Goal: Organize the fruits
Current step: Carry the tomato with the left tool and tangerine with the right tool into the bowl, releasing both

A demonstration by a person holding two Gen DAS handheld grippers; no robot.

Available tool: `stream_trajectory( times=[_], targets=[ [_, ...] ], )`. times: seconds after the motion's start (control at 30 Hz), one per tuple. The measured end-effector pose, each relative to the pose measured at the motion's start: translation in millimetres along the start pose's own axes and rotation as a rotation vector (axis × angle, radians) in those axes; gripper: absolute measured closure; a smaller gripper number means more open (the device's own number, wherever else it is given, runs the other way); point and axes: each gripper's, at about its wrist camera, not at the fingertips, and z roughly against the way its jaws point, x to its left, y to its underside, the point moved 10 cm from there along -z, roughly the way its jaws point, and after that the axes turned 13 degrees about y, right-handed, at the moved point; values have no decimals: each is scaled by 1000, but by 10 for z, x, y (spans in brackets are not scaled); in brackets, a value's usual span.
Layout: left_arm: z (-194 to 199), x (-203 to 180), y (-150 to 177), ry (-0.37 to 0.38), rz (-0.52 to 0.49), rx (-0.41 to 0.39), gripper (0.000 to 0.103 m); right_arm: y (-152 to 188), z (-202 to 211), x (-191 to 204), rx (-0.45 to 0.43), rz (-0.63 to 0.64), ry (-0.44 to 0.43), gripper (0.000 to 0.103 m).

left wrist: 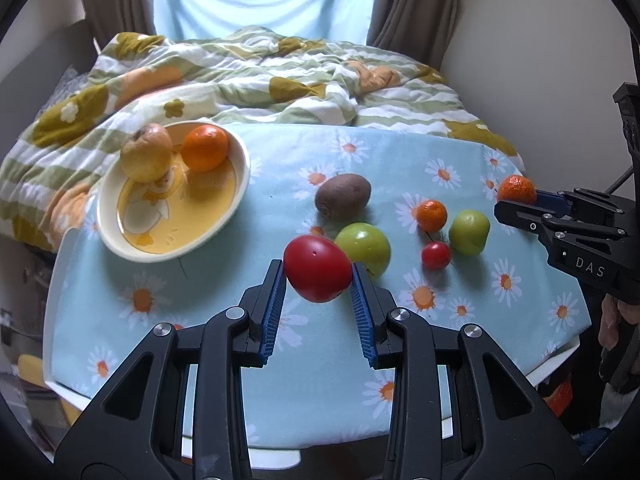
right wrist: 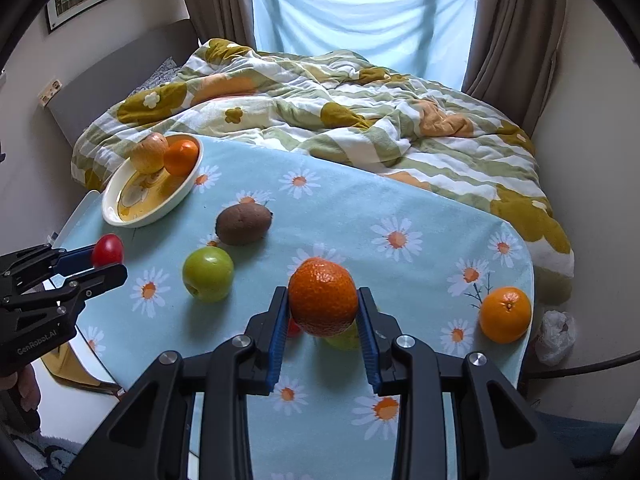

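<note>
Red and glossy, the oval tomato [left wrist: 318,269] sits pinched between the blue ribbed fingers [left wrist: 276,304] of the left gripper [left wrist: 319,276], lifted clear of the table; the fingers have closed in only as far as its width. The right gripper [right wrist: 323,305] likewise clamps a dimpled orange mandarin [right wrist: 323,297] between its own fingers, also off the cloth.

Ahead and to the left of both sets of fingers stands the cream bowl with a yellow duck-printed floor [left wrist: 240,184], already carrying a yellowish apple [left wrist: 147,153] and a smooth orange [left wrist: 205,148] at its far side. My judgement is that both fruits are bound for that bowl. To do it well, bring them over the open near part of the bowl one at a time, lower each almost to the floor before parting the fingers, and keep the squeeze on the soft tomato light.

Beyond the left fingers lie a brown kiwi [left wrist: 343,196], a large green apple [left wrist: 365,248], a smaller green fruit [left wrist: 469,232], a small mandarin [left wrist: 431,216] and a cherry tomato [left wrist: 435,255]. Another orange [right wrist: 505,314] rests right of the right fingers.

Pale blue daisy-printed cloth [left wrist: 400,152] covers the table; behind it is a bed with a rumpled green, white and ochre quilt [left wrist: 256,76], then a blue-screened window [right wrist: 360,12] between brown curtains.
</note>
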Motion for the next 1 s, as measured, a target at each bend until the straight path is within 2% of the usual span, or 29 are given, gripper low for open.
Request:
stream_trajectory(
  times=[0.47, 0.77, 1.0],
  targets=[
    [171, 1166, -289, 8, -25, 16, 64, -476, -82, 1077, -1, -49, -16, 73],
    [-41, 1815, -476, 27, -37, 41, 64, -665, -370, 1549, 30, -78, -1, 73],
    [-283, 2113, -522, 26, -92, 95, 64, -728, -546, 1770, 64, -118, 8, 73]
  ],
)
